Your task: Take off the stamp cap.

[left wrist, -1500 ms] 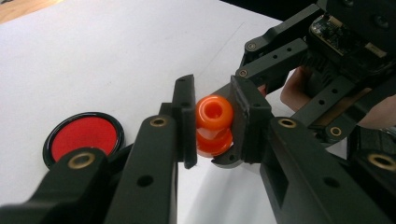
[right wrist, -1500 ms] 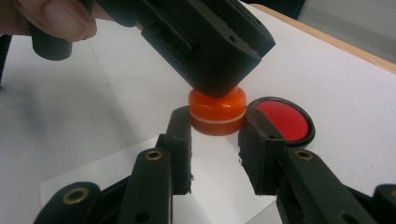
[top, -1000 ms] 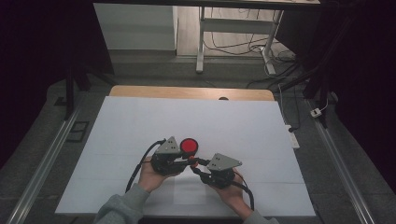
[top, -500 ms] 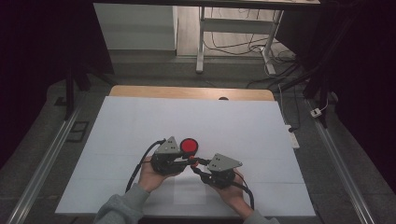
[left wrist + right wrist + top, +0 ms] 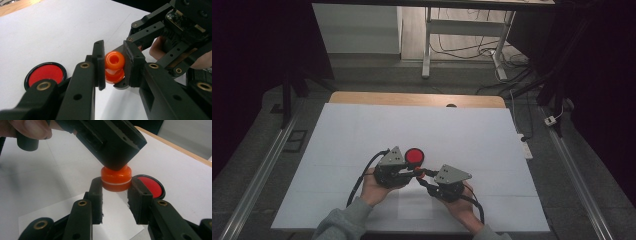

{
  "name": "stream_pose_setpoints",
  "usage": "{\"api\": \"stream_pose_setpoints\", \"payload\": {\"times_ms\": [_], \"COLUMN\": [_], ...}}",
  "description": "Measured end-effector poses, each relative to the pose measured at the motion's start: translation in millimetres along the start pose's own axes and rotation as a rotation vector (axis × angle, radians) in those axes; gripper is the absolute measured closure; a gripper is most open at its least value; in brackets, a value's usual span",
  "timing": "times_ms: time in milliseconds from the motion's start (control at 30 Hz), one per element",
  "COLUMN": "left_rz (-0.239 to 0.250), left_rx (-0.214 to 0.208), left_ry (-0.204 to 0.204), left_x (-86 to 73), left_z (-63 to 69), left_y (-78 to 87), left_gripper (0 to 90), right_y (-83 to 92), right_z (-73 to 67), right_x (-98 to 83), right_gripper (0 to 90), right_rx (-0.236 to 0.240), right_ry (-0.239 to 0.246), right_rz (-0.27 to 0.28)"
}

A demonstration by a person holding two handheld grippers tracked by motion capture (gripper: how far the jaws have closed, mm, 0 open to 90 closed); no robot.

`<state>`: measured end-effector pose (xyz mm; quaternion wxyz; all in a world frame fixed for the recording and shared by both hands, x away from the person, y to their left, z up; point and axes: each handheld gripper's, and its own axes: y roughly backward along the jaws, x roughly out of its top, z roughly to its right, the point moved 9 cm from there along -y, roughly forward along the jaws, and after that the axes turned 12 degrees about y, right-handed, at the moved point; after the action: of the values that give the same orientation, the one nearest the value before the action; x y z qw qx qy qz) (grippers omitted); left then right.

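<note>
We looked down from high, far off, on white table (image 5: 362, 130); gripper views sat close, facing each other, sharing orange piece (image 5: 114, 67) and red disc (image 5: 149, 185).

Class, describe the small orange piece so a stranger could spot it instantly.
Start at the white table; both grippers meet near its front edge. Pinched between them is the orange piece, a small stacked plastic part with a hole. The red disc beside it lies flat and untouched.

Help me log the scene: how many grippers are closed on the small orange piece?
2. The left gripper clamps the orange piece by its upper part; the right gripper clamps its lower part, just beside the red disc on the white table.
</note>
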<state>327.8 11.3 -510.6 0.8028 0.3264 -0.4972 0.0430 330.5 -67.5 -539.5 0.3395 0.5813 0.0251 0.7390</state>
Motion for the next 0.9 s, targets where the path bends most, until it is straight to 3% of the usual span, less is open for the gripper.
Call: {"api": "stream_pose_setpoints", "payload": {"times_ms": [233, 267, 333, 367, 400, 533, 900], "left_rz": [0.023, 0.076, 0.121, 0.129, 0.129, 0.102, 0.085], "left_rx": [-0.002, 0.040, 0.031, 0.031, 0.035, 0.017, 0.011], "left_ry": [0.006, -0.003, 0.020, 0.021, 0.020, 0.009, 0.016], "left_x": [2.2, 6.8, 17.4, 19.0, 18.1, 14.7, 12.1], "left_z": [0.8, -1.9, -8.1, -10.6, -12.0, -7.9, -8.5], "left_y": [2.1, 6.4, 21.9, 27.3, 29.5, 23.4, 19.8], "left_gripper": [72.9, 73.0, 73.0, 73.0, 73.0, 73.0, 72.8], "right_y": [0.7, 1.1, -2.7, -4.5, -4.8, -3.8, 3.9], "right_z": [0.0, 0.4, -1.7, -2.6, -2.9, -5.2, 6.3], "right_x": [1.5, 2.1, -9.6, -15.3, -15.9, -2.8, -11.6], "right_gripper": [65.3, 65.4, 65.4, 65.4, 65.4, 65.3, 65.2], "right_rx": [-0.005, -0.009, 0.007, 0.013, 0.018, 0.017, -0.016], "right_ry": [-0.032, -0.031, 0.002, -0.009, -0.033, -0.001, -0.031], "right_rz": [0.022, 0.025, -0.038, -0.043, -0.034, -0.014, -0.024]}}
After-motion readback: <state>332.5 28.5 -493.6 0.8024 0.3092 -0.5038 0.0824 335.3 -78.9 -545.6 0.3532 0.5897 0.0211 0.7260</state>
